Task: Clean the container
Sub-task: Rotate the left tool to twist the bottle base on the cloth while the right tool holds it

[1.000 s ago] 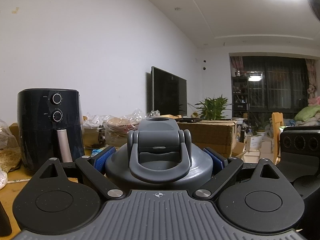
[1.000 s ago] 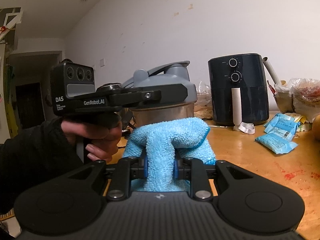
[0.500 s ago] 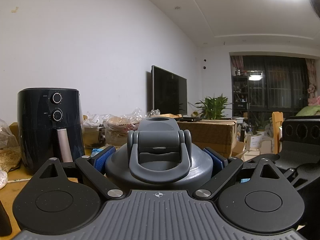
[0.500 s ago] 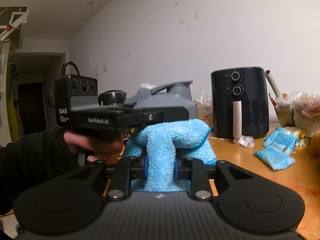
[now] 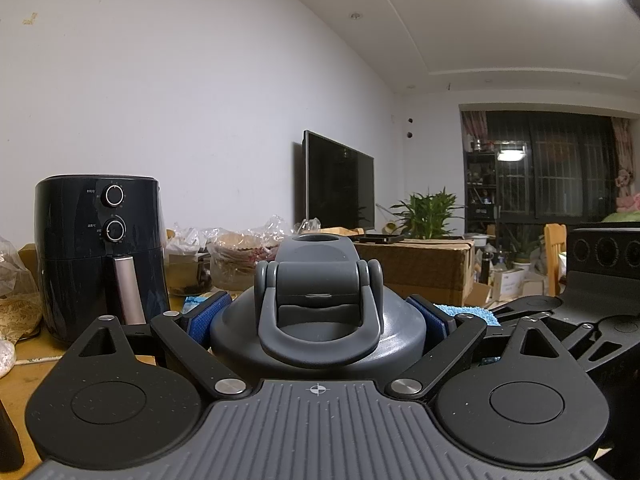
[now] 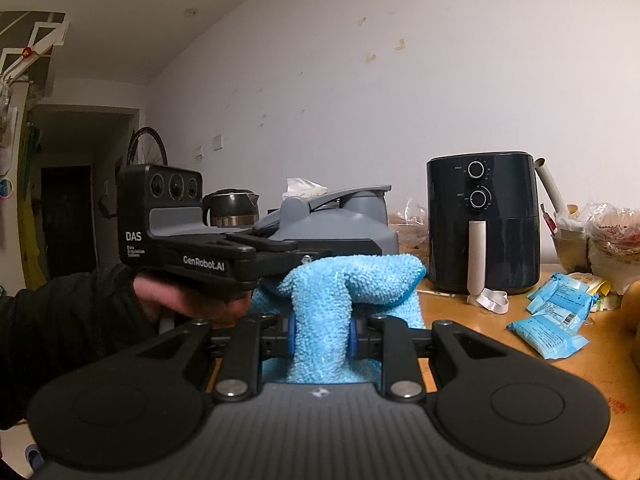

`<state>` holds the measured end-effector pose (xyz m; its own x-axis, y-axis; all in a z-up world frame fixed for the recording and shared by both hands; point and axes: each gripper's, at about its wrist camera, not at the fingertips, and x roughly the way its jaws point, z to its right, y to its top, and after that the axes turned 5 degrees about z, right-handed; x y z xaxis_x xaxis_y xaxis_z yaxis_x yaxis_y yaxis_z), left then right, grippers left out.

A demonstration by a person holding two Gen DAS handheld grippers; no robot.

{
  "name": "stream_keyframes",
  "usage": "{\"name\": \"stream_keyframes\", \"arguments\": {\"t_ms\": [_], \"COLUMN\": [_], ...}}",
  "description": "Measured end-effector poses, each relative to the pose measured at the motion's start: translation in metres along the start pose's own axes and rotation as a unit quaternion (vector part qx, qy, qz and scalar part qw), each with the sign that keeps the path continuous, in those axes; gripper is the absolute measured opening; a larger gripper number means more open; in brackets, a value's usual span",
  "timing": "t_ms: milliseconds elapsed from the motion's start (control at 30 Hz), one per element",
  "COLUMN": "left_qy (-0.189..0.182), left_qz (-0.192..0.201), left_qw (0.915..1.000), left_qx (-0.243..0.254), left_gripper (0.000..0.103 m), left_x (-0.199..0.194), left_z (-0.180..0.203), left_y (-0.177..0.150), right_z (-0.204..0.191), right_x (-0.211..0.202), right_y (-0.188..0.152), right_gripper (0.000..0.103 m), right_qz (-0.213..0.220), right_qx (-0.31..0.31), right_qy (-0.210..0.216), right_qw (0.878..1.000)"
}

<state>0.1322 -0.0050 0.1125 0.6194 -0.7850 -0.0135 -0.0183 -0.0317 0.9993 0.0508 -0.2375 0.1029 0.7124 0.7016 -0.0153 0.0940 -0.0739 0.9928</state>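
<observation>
Left gripper: blue pads spread wide and pressed against either side of the grey lid of the container, holding it just under the folded carry loop. Seems meant as a steadying hold, so the container does not spin or slide while it is rubbed.

Container: stands upright on the wooden table, lid on, spout cap tilted up. The right view shows a person's hand under the left gripper's body, so the hold comes in level from the side and leaves the near face clear.

Right gripper: pads pinched tight on a fold of blue cloth. The free part of the cloth bunches forward and sits right at the container, just under the lid's edge. Actual contact cannot be confirmed; the cloth hides the wall behind it. A corner of the cloth also shows in the left view, beside the right pad.

Judgement: wiping the outer wall near the lid is the step in hand. How much is already wiped cannot be read.

Nearby: black air fryer well apart; blue packets on the table to the right
</observation>
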Motion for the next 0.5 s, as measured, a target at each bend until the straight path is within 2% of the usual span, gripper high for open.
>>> {"name": "stream_keyframes", "arguments": {"t_ms": [500], "left_qy": [0.003], "left_qz": [-0.007], "left_qw": [1.0000], "left_qx": [-0.002], "left_gripper": [0.095], "left_x": [0.0012], "left_z": [0.0005], "left_y": [0.0015], "right_z": [-0.0042], "right_x": [0.0033], "right_y": [0.0039], "right_gripper": [0.022], "right_qz": [-0.021], "right_qx": [-0.013], "right_qy": [-0.011], "right_qw": [1.000]}}
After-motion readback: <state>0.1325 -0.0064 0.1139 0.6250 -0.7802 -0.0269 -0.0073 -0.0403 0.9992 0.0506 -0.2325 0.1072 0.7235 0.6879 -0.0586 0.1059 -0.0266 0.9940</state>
